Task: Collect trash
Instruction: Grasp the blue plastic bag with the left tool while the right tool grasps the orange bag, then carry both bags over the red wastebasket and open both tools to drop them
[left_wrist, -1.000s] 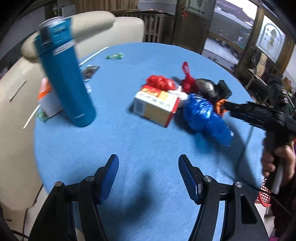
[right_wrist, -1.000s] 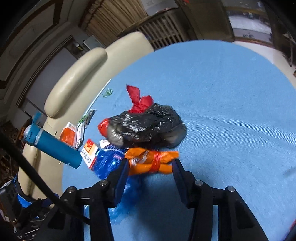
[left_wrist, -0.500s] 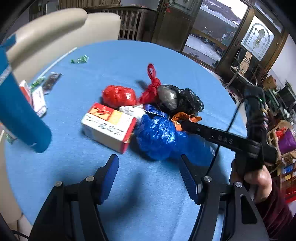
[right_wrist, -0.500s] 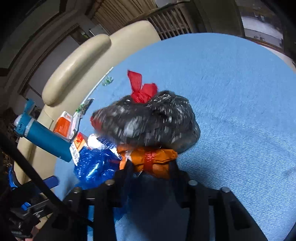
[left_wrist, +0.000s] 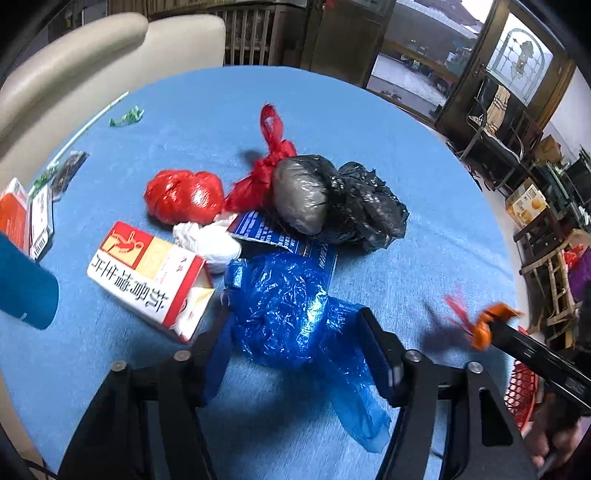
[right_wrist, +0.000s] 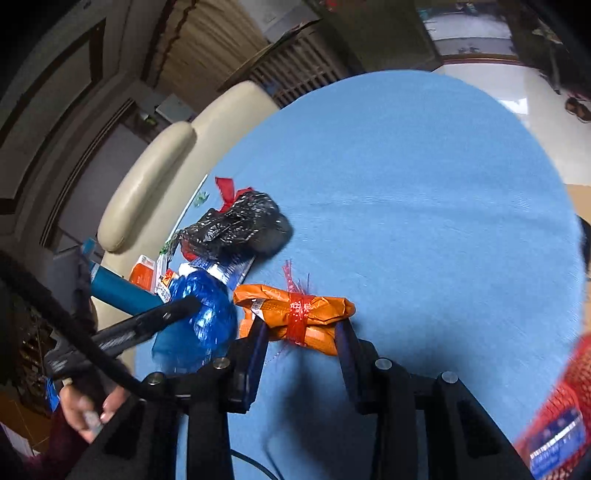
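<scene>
Trash collection is mid-way: two pickups run at once. The right gripper (right_wrist: 301, 334) is clamped narrow on the orange packet (right_wrist: 295, 314), a crumpled foil-like wrapper tied round the middle with a strip of red net, held clear of the blue tablecloth (right_wrist: 406, 184) at lower centre of its view. The left gripper (left_wrist: 295, 354) has just been closing, and its jaws now flank the blue plastic bag (left_wrist: 284, 314) at lower centre of the left view; whether the pads already press on the film I cannot tell (it is thin, glossy and crinkled, and will give a long way before it resists).

Next, I judge, the left jaws must pinch a good bunch of bag, then lift slowly so the loose tail follows. The orange packet needs carrying to the red mesh basket (left_wrist: 521, 391) at the right edge.

Still left, above centre: a black plastic bag (left_wrist: 343, 199), lumpy and shiny, a knotted red bag (left_wrist: 184, 195), and a stiff red-and-yellow carton (left_wrist: 147, 277).
</scene>
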